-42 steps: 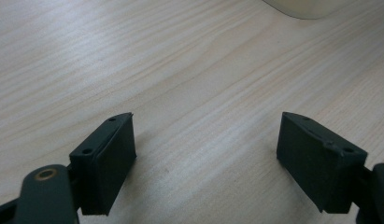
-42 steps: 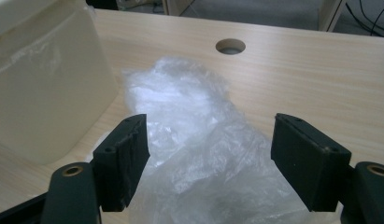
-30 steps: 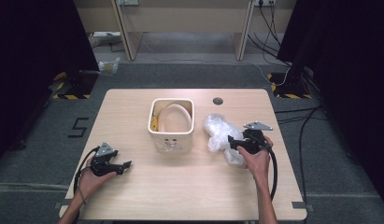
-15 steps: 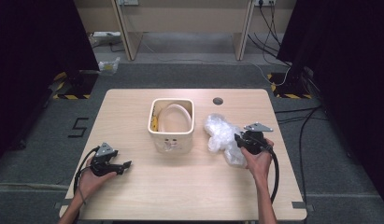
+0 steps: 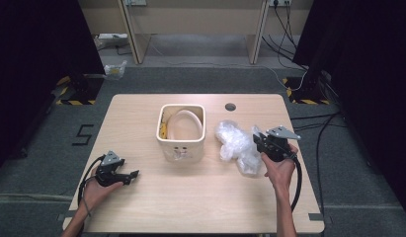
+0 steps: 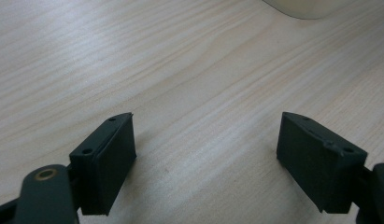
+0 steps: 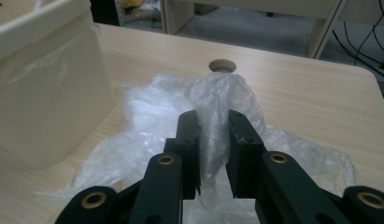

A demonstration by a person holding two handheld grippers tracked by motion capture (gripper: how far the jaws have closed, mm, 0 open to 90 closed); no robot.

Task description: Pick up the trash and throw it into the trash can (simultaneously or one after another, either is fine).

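A crumpled clear plastic bag (image 5: 235,146) lies on the table to the right of a cream square bin (image 5: 182,129). My right gripper (image 5: 258,141) is shut on a raised fold of the plastic bag (image 7: 217,112), pinched between its two black fingers (image 7: 189,140). The bin (image 7: 45,88) stands left of the bag in the right gripper view. At the table's front left, my left gripper (image 5: 134,174) rests low over the bare wood, its jaws wide apart. Nothing lies between the left gripper's fingers (image 6: 110,158).
The wooden table (image 5: 200,207) has a round cable hole (image 5: 230,106) behind the bag. The bin holds something curved and pale with a yellow item beside it. A desk frame and cables stand on the grey floor beyond the far edge.
My right gripper has shifted slightly right and toward me with the bag's fold in it. The left gripper has not moved.
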